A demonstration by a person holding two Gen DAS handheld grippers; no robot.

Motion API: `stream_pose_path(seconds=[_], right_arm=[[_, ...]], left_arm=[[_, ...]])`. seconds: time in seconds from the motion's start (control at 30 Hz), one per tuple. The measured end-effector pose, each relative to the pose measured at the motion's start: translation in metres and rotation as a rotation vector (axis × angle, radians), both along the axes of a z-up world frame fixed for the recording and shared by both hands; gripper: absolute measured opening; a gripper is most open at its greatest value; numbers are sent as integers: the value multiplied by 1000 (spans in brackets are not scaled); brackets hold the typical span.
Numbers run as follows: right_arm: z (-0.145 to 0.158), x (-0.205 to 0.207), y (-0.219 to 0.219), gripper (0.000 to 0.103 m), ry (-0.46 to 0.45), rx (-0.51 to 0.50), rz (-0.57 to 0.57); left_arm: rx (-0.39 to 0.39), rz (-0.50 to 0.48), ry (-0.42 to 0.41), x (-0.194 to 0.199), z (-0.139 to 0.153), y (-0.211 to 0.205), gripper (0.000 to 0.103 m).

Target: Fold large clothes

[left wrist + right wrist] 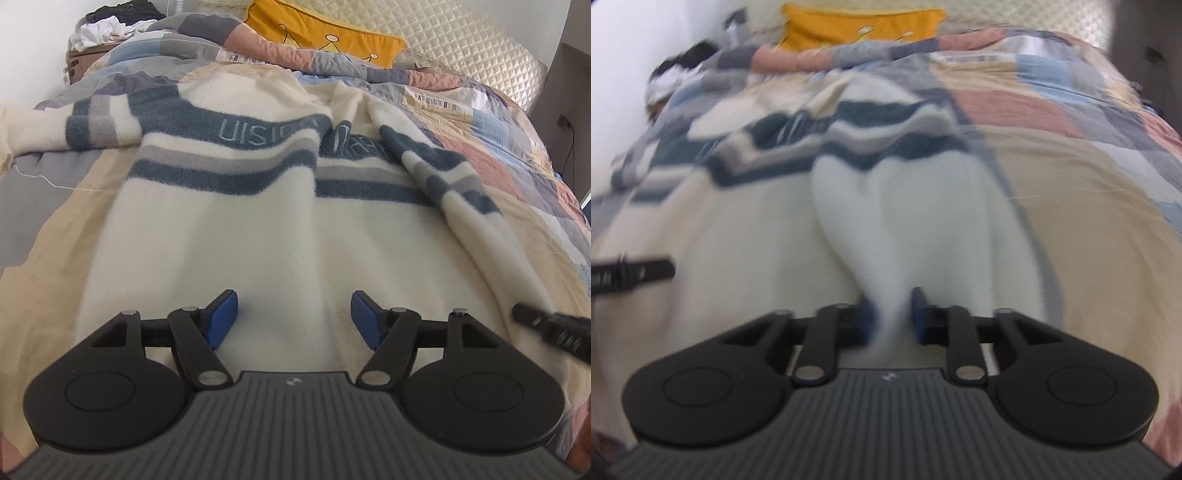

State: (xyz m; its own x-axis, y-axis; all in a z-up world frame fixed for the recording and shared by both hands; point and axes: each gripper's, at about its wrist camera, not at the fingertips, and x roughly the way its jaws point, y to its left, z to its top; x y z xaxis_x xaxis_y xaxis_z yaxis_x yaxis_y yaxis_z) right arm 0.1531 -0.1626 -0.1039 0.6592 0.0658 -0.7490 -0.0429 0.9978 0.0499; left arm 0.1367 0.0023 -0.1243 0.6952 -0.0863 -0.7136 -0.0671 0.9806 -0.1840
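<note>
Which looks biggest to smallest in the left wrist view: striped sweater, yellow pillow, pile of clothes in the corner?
1. striped sweater
2. yellow pillow
3. pile of clothes
The sweater lies nearest the camera, which inflates it.

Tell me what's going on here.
A person with a claw in each hand is folding a cream sweater with blue and grey stripes, spread on a patchwork quilt. The right claw is shut on a pinch of the sweater's cream fabric. The left claw hangs open over the sweater's lower part, gripping nothing.
</note>
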Motion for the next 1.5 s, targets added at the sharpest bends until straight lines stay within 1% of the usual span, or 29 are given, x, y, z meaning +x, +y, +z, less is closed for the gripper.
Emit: stream_pose_path(seconds=[0.07, 0.17, 0.3, 0.37, 0.5, 0.6, 0.67, 0.73, 0.77, 0.8, 0.87, 0.97, 1.03, 1.13, 1.2, 1.23, 1.33, 1.37, 1.4, 1.43, 1.47, 1.5], right_arm=[[9, 0, -9, 18, -33, 12, -43], [26, 4, -23, 16, -80, 18, -88], [55, 20, -53, 16, -137, 25, -136], [71, 31, -70, 16, -171, 1, -146], [107, 63, -112, 16, -242, -84, -152], [131, 95, -151, 16, -277, -130, -168], [142, 119, -177, 16, -286, -151, -180], [143, 148, -201, 16, -270, -169, -190], [141, 164, -215, 16, -251, -160, -199], [137, 180, -231, 16, -230, -128, -217], [124, 210, -263, 16, -173, -37, -272], [90, 246, -307, 16, -82, 87, -370], [63, 265, -330, 16, -33, 163, -413], [21, 280, -344, 16, 30, 210, -447], [-3, 284, -348, 18, 50, 221, -456], [-12, 284, -350, 18, 46, 228, -456], [-29, 282, -355, 29, 0, 270, -481], [-30, 278, -359, 36, -15, 281, -490], [-31, 275, -362, 41, -31, 291, -497], [-29, 270, -365, 51, -51, 299, -505], [-26, 264, -368, 59, -71, 309, -514], [-23, 258, -370, 61, -95, 333, -519]], left_arm=[[-8, 3, -1, 0, 0, 1, 73], [-19, 6, -3, 1, -1, 4, 73], [-40, 16, -6, 3, -1, 6, 73], [-49, 19, -8, 4, 0, 6, 73], [-71, 30, -15, 5, 1, 8, 72], [-82, 36, -24, 7, 2, 9, 72], [-92, 39, -30, 9, 2, 9, 72], [-104, 44, -33, 12, 3, 10, 72], [-111, 45, -36, 13, 3, 10, 72], [-115, 46, -37, 15, 3, 11, 72], [-116, 49, -41, 19, 3, 10, 72], [-113, 48, -44, 27, 2, 10, 72], [-121, 54, -40, 34, -1, 12, 72], [-158, 65, -31, 45, -7, 16, 72], [-165, 62, -16, 52, -11, 19, 72], [-171, 65, -14, 54, -12, 20, 72], [-186, 69, -10, 56, -14, 22, 72], [-189, 70, -10, 56, -15, 23, 72], [-196, 73, -11, 55, -15, 23, 72], [-203, 76, -10, 55, -15, 22, 72], [-210, 77, -9, 54, -15, 23, 72], [-217, 78, -9, 53, -15, 23, 72]])
